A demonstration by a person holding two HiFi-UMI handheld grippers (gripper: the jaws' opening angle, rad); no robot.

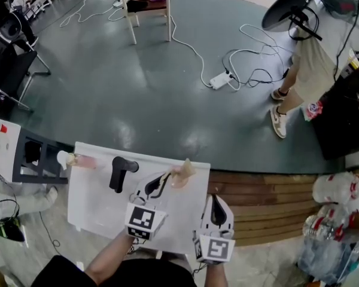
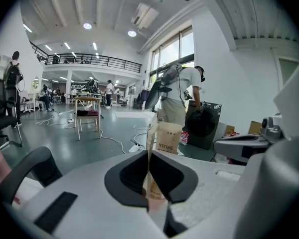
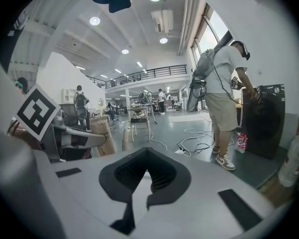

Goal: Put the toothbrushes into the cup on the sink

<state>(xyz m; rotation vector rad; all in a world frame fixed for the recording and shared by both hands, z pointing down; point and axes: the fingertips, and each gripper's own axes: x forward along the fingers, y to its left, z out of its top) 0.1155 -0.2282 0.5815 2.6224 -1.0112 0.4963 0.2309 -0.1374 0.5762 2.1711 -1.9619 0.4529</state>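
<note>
So the white sink (image 1: 96,211) sits right in front with its black tap (image 1: 120,172) toward the far left, and as far as I can see no toothbrush has gone into a cup yet, so I'd call this early days. The left gripper (image 1: 161,183) has its jaws clamped on a toothbrush package (image 1: 183,173) and holds it up over the sink's far right corner. The right gripper (image 1: 218,201) hangs just off the sink's right edge with its jaws pressed together on nothing. Its own view confirms that: closed pads, empty. The package itself is a slim brown kraft-paper box (image 2: 168,137) with "BRUSH" printed on it, standing roughly upright and pinched near its lower end, so most of it sticks out past the jaws. It looks light and a bit floppy, so my guess is it could twist in the grip. On the sink's far left corner there's a small pinkish thing with a white end (image 1: 78,159). It might be the cup, or another toothbrush, but honestly I can't tell from here. What's left, I reckon: get the brush over to the cup and drop it in, then do any others.
</note>
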